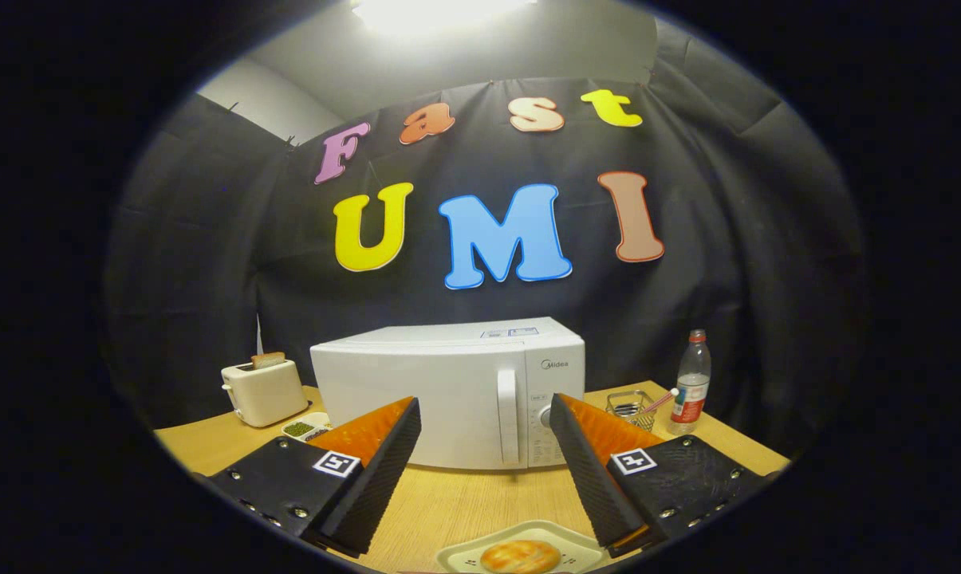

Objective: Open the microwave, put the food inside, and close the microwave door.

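Note:
A white microwave (448,391) stands on the wooden table (480,502), its door shut, with a vertical handle (509,426) and a knob panel to the handle's right. My gripper (484,414) is open, its two fingers spread wide, and the microwave door lies beyond them. Nothing sits between the fingers. Close below me, near the table's front edge, a pale plate (520,550) carries a round golden piece of food (520,556).
A white toaster (263,391) with a slice of bread in it stands left of the microwave, and a small dish of green stuff (305,429) lies in front of it. Right of the microwave are a wire basket (632,408) and a plastic bottle (691,383).

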A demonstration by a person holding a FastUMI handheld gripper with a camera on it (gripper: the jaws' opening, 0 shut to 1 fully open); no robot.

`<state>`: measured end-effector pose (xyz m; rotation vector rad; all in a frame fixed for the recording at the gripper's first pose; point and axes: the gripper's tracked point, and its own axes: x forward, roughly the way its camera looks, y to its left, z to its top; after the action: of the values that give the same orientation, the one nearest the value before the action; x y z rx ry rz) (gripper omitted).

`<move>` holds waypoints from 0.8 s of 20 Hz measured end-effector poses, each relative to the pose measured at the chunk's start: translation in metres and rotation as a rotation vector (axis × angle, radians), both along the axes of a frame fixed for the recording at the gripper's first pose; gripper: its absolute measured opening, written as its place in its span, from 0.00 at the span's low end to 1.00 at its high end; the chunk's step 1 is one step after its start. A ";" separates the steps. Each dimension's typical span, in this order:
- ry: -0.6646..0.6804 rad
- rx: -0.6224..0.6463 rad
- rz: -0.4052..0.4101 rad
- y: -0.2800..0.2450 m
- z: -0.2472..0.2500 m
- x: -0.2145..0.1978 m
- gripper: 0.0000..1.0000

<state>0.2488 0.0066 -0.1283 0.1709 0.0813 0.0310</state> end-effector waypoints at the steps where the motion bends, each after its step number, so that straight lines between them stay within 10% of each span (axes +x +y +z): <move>1: 0.011 0.007 -0.002 -0.001 -0.007 0.012 0.99; 12: 0.111 -0.002 -0.059 -0.010 -0.066 0.115 0.91; 16: 0.094 -0.018 -0.072 -0.008 -0.071 0.132 0.74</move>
<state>0.3808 -0.0011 -0.1991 0.1573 0.1689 -0.0492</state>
